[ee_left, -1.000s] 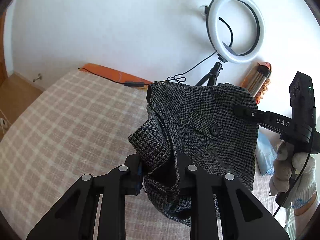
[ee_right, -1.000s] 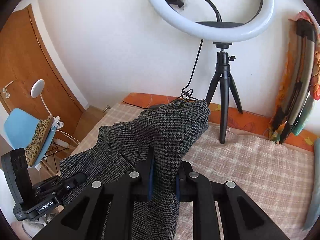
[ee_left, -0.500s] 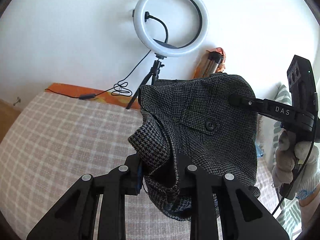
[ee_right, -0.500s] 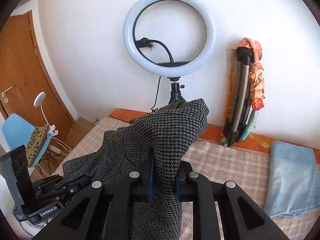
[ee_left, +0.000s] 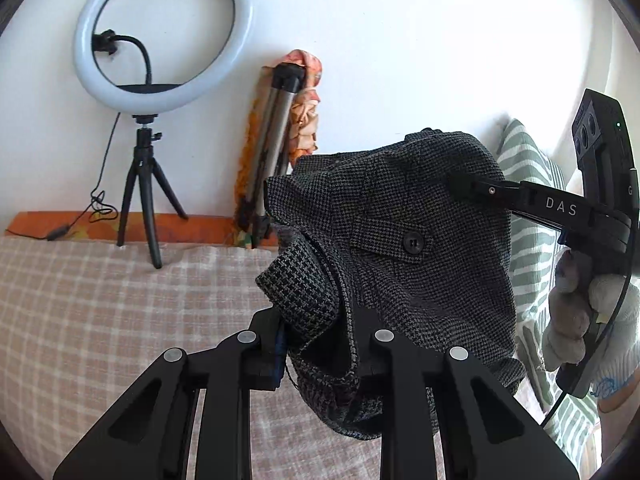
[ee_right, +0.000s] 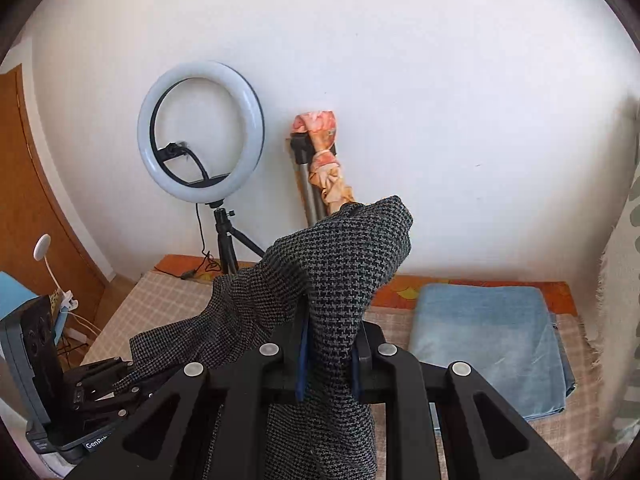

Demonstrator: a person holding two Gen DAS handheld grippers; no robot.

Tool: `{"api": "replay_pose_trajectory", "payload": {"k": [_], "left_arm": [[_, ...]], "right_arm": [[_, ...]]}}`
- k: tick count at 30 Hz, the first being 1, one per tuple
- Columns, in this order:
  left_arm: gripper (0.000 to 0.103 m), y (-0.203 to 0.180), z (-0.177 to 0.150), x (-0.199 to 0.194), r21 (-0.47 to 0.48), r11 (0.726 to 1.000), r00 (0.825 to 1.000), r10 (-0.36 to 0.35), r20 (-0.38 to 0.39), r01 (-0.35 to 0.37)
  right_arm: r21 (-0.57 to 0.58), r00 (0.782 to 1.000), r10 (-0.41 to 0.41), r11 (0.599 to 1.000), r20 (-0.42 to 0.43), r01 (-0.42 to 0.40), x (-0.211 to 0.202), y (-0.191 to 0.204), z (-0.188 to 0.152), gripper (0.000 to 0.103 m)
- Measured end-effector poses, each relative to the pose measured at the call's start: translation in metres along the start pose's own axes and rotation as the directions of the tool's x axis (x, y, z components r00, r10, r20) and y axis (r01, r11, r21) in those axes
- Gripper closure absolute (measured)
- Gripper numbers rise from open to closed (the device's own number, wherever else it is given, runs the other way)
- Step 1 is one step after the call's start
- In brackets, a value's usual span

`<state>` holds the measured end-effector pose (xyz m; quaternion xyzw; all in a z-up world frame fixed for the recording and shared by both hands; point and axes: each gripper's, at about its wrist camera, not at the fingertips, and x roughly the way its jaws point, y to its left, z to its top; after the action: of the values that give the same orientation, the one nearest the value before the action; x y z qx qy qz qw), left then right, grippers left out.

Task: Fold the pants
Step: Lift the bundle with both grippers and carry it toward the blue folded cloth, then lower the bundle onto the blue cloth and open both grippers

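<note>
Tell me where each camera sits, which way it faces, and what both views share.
Left wrist: rides the left hand-held gripper, facing the wall across the checked bed; shows the right hand-held gripper and a gloved hand.
Right wrist: rides the right hand-held gripper, facing the same wall; shows the left hand-held gripper and folded blue cloth.
Shared: the houndstooth pants, both ends clamped, and the ring light.
</note>
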<state>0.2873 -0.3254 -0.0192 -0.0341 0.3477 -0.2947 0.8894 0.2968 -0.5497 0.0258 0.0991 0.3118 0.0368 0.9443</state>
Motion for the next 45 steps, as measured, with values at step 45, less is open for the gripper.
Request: {"api": "replay_pose_trajectory", "payload": {"k": [45], "left_arm": [[0.051,-0.112,-0.022,0.22,0.0,1.0,0.985,-0.001,-0.172,0.001]], "right_arm": [[0.064,0.897,-0.406,0.904,-0.175,0.422,0.141,-0.273,-0.031,0.062]]}}
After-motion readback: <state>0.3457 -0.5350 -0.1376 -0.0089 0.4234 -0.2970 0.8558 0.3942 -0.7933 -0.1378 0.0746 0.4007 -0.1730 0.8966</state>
